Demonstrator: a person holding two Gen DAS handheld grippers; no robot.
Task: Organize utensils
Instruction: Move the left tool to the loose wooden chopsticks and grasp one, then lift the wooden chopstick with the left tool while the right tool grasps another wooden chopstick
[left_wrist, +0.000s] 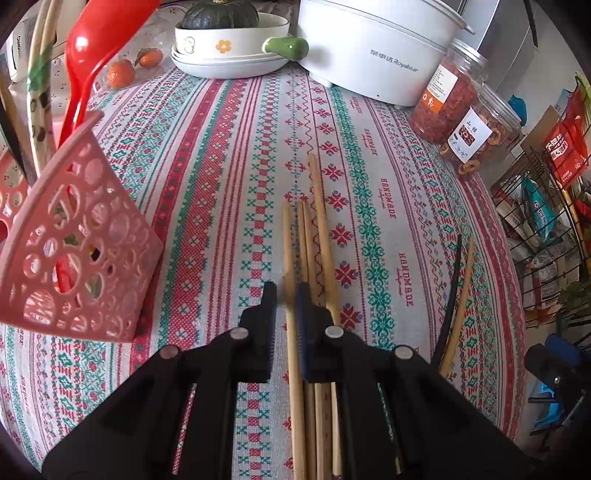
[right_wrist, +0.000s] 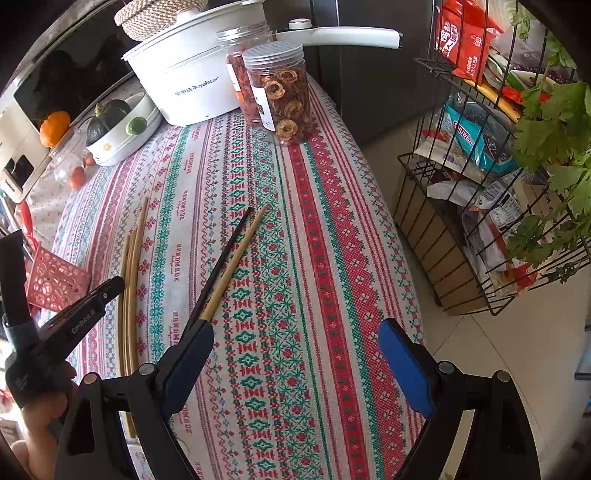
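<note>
The left hand-held gripper (left_wrist: 286, 295) is narrow around one bamboo chopstick (left_wrist: 291, 332); neighbouring sticks may get dragged. The right hand-held gripper (right_wrist: 295, 358) is wide and empty.

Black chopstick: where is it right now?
The black chopstick lies on the tablecloth beside a bamboo chopstick, right of the chopstick bundle, before the right tongs.

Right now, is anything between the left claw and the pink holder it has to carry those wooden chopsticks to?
Nothing visible. The left claw straddles one wooden chopstick in the bundle. The pink holder stands to its left, with only bare tablecloth between. The red spoon already sits in the holder.
</note>
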